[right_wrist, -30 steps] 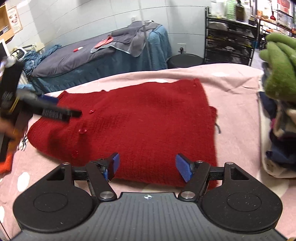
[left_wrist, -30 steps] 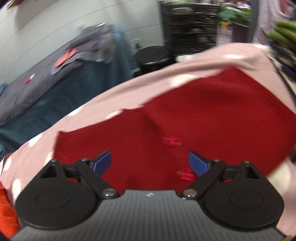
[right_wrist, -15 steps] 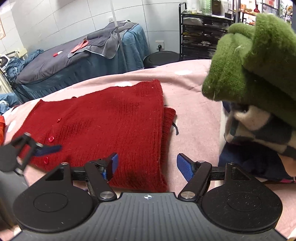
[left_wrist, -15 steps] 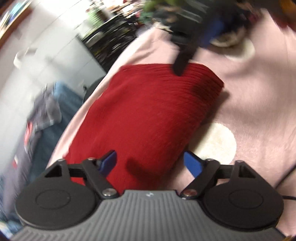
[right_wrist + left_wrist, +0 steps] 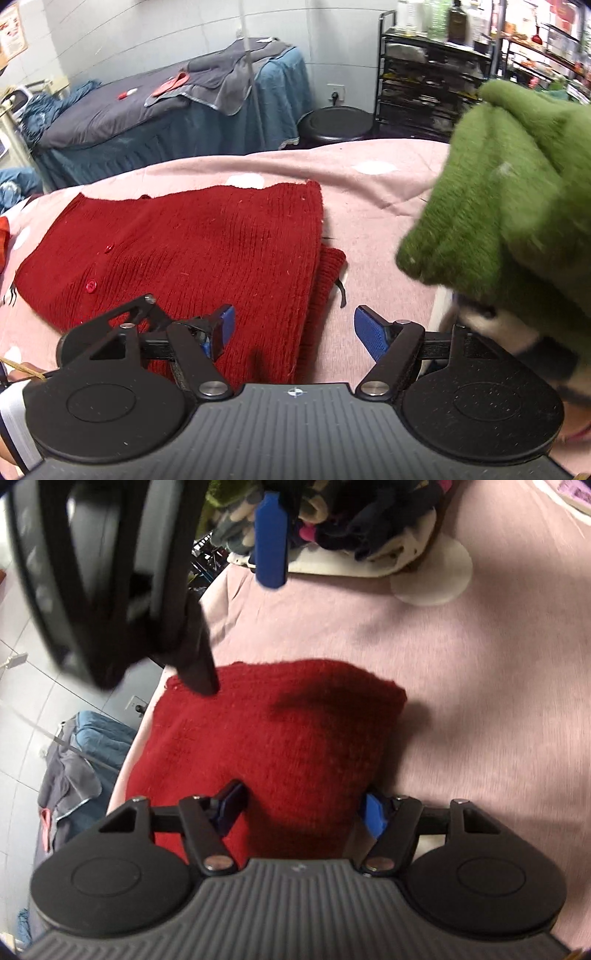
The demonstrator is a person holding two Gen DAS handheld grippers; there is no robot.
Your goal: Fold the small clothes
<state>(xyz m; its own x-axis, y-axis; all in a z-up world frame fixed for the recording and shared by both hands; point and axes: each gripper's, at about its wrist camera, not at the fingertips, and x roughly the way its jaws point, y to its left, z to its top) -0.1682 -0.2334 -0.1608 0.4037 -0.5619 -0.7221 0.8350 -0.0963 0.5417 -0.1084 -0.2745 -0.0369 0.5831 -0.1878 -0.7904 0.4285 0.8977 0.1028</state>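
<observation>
The left gripper (image 5: 301,808) is pitched steeply down over the near end of the red knitted cardigan (image 5: 273,738); its jaws are closing, with the knit lying between the pads but not yet pinched. The right gripper (image 5: 291,326) is held apart, straddling the cardigan's (image 5: 177,254) folded right edge. The cardigan is spread flat on the pink dotted blanket (image 5: 369,206). Right of the cardigan, a green fleece garment (image 5: 498,192) tops a clothes pile.

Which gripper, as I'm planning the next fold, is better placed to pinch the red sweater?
Left, probably. The left gripper's jaws are closing with the sweater's near end between them. The right gripper hangs open at the sweater's side edge, one finger over bare blanket.
</observation>
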